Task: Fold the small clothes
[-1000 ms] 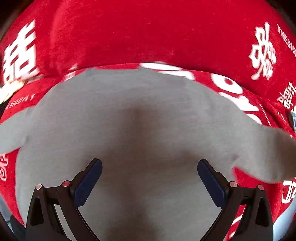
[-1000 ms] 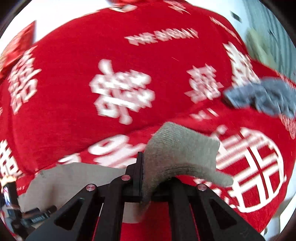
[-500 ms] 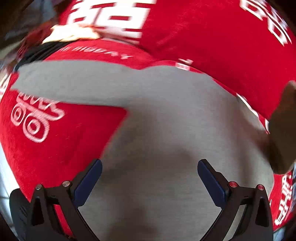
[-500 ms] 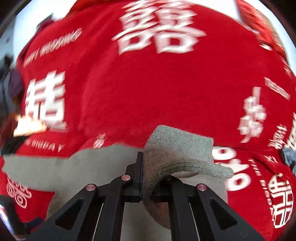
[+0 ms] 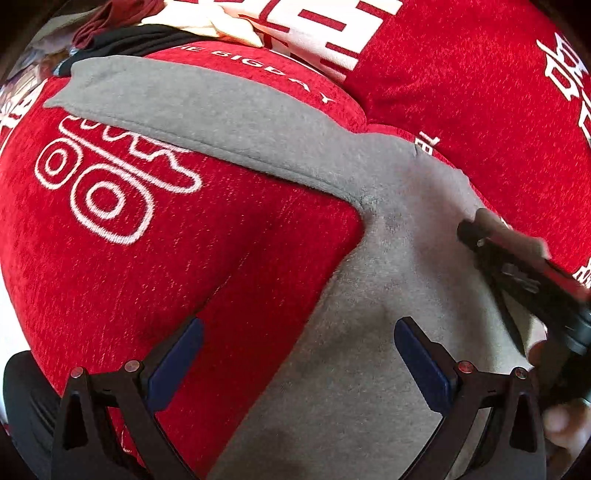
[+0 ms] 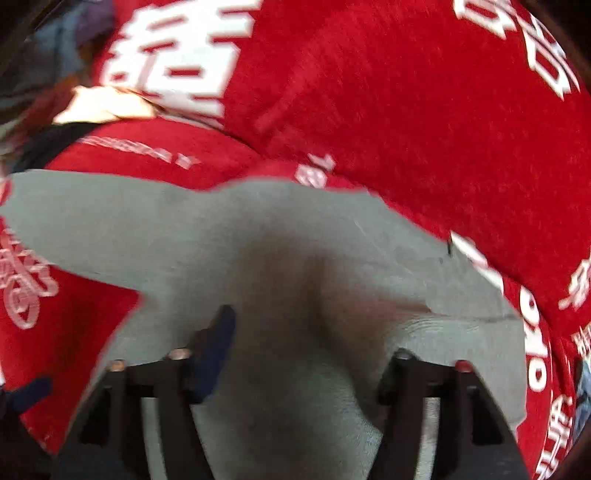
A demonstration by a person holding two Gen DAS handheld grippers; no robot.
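Note:
A small grey long-sleeved top [image 5: 369, 295] lies flat on a red cloth with white lettering [image 5: 184, 258]. One sleeve [image 5: 192, 107] stretches out to the far left. My left gripper [image 5: 295, 354] is open and empty, low over the top's left edge. My right gripper [image 6: 306, 350] is open over the body of the top [image 6: 258, 251]; the other sleeve's cuff [image 6: 461, 332] lies folded over the body beside its right finger. The right gripper also shows at the right edge of the left wrist view [image 5: 517, 266].
A heap of other clothes, black, cream and dark red [image 5: 147, 26], lies at the far left beyond the sleeve end. It also shows in the right wrist view [image 6: 74, 110]. A bluish item [image 6: 583, 387] sits at the right edge.
My right gripper has opened and let go of the grey sleeve cuff, which now lies on the top's body. My left gripper has swung left toward the stretched-out sleeve.

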